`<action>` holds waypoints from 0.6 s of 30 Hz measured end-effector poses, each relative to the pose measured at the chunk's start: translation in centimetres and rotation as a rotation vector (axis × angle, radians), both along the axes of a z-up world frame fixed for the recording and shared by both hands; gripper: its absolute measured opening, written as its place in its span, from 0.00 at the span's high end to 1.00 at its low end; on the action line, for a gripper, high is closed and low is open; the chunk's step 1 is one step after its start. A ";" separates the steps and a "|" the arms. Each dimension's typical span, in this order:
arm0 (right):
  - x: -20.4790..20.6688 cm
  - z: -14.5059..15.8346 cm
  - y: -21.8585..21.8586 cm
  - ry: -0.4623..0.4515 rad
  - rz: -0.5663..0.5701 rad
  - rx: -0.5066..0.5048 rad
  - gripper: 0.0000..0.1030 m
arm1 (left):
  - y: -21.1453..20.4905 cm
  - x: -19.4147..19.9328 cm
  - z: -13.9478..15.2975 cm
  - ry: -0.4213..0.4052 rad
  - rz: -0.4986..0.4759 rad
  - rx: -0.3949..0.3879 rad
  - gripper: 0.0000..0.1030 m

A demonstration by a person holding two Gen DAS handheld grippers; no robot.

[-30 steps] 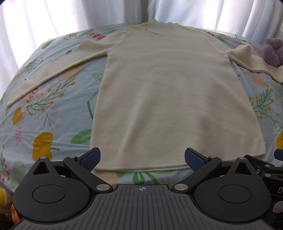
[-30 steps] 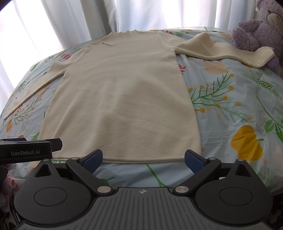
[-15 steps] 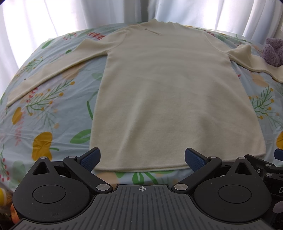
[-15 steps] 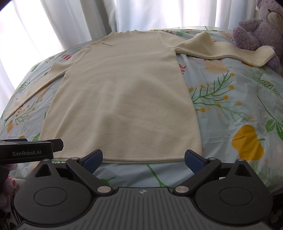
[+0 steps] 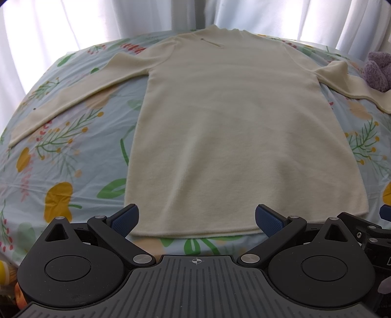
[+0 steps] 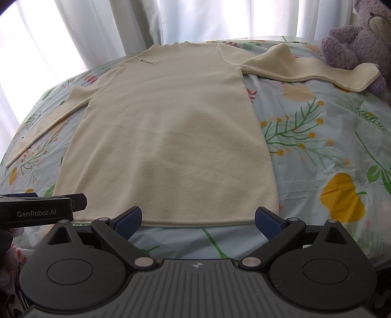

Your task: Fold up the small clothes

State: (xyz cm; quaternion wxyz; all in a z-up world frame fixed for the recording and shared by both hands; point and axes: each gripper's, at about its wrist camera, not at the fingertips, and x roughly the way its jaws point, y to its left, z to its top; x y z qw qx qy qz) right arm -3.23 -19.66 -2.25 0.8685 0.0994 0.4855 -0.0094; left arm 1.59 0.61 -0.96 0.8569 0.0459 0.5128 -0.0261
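A cream long-sleeved knit garment (image 5: pixel 234 127) lies flat on the floral bed cover, neck away from me, both sleeves spread out to the sides. It also shows in the right wrist view (image 6: pixel 168 132). My left gripper (image 5: pixel 196 219) is open and empty, its blue pads just short of the hem near its left part. My right gripper (image 6: pixel 198 217) is open and empty at the hem's right part. The left gripper's body (image 6: pixel 36 210) shows at the left edge of the right wrist view.
The floral bed cover (image 6: pixel 317 151) spreads around the garment. A purple plush bear (image 6: pixel 359 41) sits at the far right, touching the right sleeve's cuff (image 6: pixel 361 80). White curtains (image 5: pixel 97 22) hang behind the bed.
The right wrist view has shifted very slightly; the garment and both open grippers are otherwise as before.
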 end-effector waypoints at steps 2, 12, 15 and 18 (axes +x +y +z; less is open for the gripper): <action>0.0 0.0 0.0 0.000 0.001 0.002 0.04 | 0.0 0.0 0.0 0.001 -0.001 -0.001 0.00; 0.0 0.5 -0.4 -0.038 -0.007 0.013 0.04 | 0.0 0.3 -0.2 0.012 -0.001 0.000 0.00; -0.2 0.6 -0.6 -0.065 0.003 0.019 0.04 | 0.0 0.5 -0.3 0.020 -0.002 -0.002 0.00; -0.5 0.7 -0.9 -0.123 0.037 0.084 0.04 | 0.0 0.8 -0.6 0.030 -0.002 -0.005 0.00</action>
